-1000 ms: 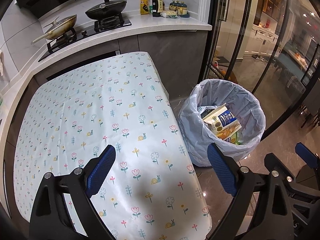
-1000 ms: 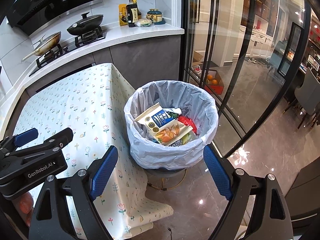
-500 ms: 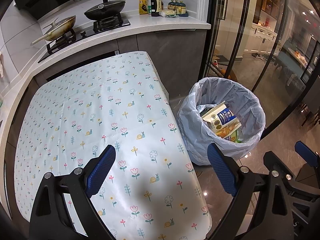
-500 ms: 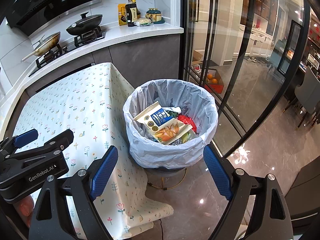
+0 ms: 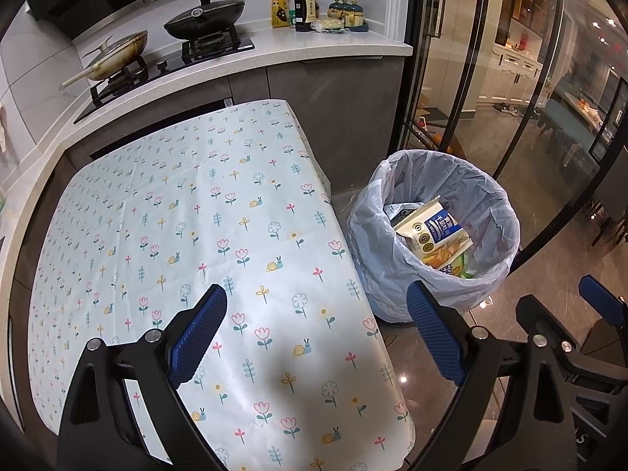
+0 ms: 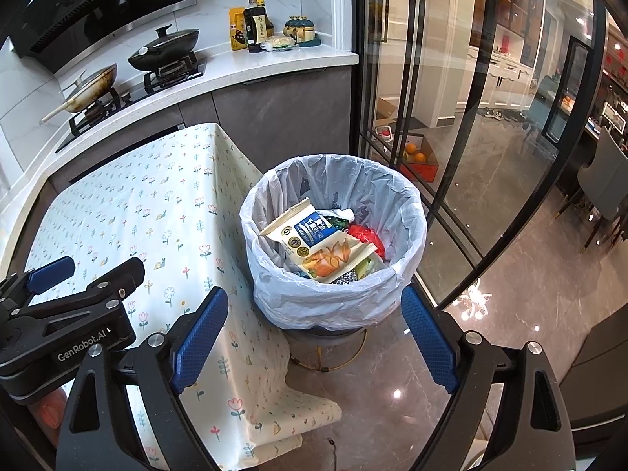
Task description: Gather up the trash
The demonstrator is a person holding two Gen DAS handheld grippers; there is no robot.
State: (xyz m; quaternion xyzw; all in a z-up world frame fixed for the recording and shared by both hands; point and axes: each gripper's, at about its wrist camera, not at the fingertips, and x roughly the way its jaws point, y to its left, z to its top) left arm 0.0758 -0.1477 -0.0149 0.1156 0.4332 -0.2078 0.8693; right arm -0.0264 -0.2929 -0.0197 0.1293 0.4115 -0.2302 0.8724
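Note:
A bin lined with a white plastic bag stands on the floor to the right of the table. Inside it lie a cream and blue snack packet, a red wrapper and other wrappers. My left gripper is open and empty above the table's near right edge. My right gripper is open and empty above the bin's near side. The left gripper also shows at the left of the right wrist view.
The table carries a flower-print cloth that hangs to the floor. Behind it a counter holds a stove with two pans and some bottles. Glass sliding doors stand to the right, over glossy floor tiles.
Both views have shifted only slightly. The grippers stay open and empty, and the trash in the bin has not moved.

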